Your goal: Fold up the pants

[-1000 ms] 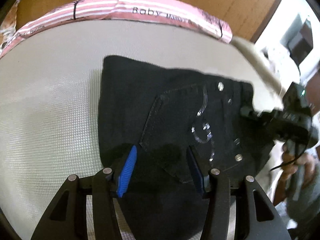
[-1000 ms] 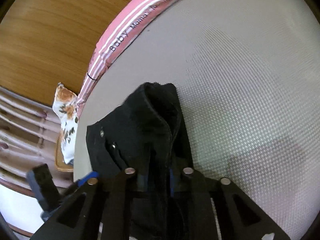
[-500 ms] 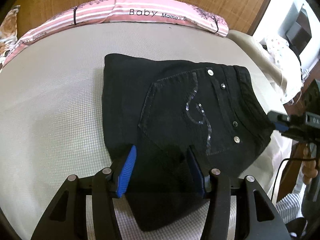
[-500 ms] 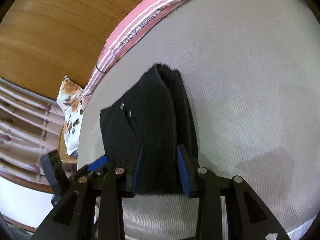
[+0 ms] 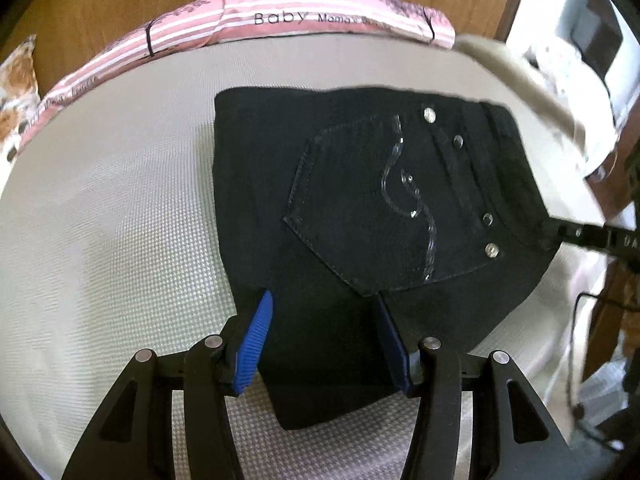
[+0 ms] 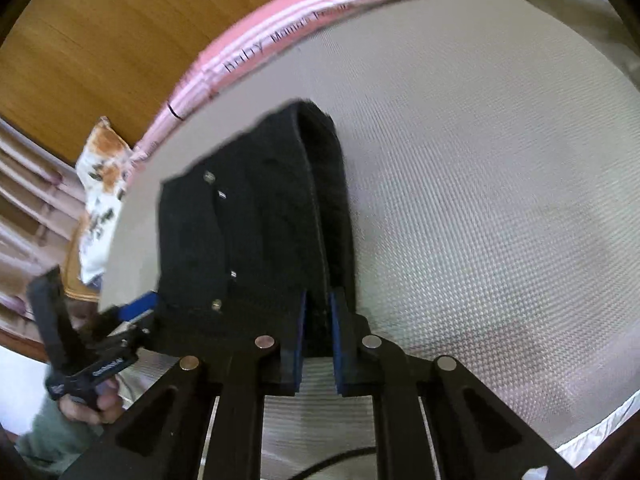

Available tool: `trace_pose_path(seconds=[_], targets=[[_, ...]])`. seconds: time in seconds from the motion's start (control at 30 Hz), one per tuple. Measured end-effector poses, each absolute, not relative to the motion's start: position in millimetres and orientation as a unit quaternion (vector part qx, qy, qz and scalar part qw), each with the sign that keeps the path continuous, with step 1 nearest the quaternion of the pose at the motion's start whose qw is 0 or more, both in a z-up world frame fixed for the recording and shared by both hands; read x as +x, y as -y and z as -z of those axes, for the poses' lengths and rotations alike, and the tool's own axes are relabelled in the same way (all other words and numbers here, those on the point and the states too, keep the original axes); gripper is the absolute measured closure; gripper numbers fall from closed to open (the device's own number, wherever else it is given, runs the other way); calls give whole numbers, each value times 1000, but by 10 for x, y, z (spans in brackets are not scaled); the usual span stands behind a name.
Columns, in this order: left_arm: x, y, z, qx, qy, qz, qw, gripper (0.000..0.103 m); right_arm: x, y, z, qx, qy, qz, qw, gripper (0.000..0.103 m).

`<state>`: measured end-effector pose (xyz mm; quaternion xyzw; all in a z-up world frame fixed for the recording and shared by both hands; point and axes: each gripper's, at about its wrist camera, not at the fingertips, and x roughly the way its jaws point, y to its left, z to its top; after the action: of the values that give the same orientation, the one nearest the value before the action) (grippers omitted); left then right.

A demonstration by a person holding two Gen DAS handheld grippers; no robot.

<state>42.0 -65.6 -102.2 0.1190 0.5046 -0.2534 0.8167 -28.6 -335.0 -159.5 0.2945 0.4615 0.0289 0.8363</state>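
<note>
Black pants (image 5: 360, 208) lie folded in a compact stack on a beige bed, back pocket with a sequin swirl facing up. My left gripper (image 5: 324, 340) is open, its blue pads straddling the near edge of the stack. In the right wrist view the pants (image 6: 248, 232) show from the waistband side. My right gripper (image 6: 318, 324) is shut on the waistband edge of the pants. The right gripper's tip also shows in the left wrist view (image 5: 576, 234) at the stack's right side.
A pink striped bolster (image 5: 280, 20) lies along the wooden headboard. A floral cushion (image 6: 100, 184) sits at the bed's far corner. A beige blanket (image 5: 532, 92) drapes over the right side. The bed surface (image 6: 480, 200) spreads wide beside the pants.
My right gripper has closed from open onto the waistband edge. The left gripper stays open over the near edge, and the view has shifted slightly closer.
</note>
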Motion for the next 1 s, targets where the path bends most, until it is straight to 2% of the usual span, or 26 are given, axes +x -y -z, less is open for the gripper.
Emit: trace_pose_path(seconds=[0.37, 0.47, 0.6, 1.0], targets=[[386, 715, 1051, 143, -494, 244, 822, 49, -314, 3413, 1635, 316, -460, -35, 829, 92], [375, 714, 1049, 142, -494, 243, 823, 49, -310, 3399, 1637, 322, -460, -32, 827, 90], [361, 722, 1047, 144, -492, 240, 824, 49, -318, 3408, 1619, 322, -462, -27, 826, 80], [330, 698, 961, 137, -486, 236, 830, 47, -271, 3382, 1297, 277, -448, -13, 850, 78]])
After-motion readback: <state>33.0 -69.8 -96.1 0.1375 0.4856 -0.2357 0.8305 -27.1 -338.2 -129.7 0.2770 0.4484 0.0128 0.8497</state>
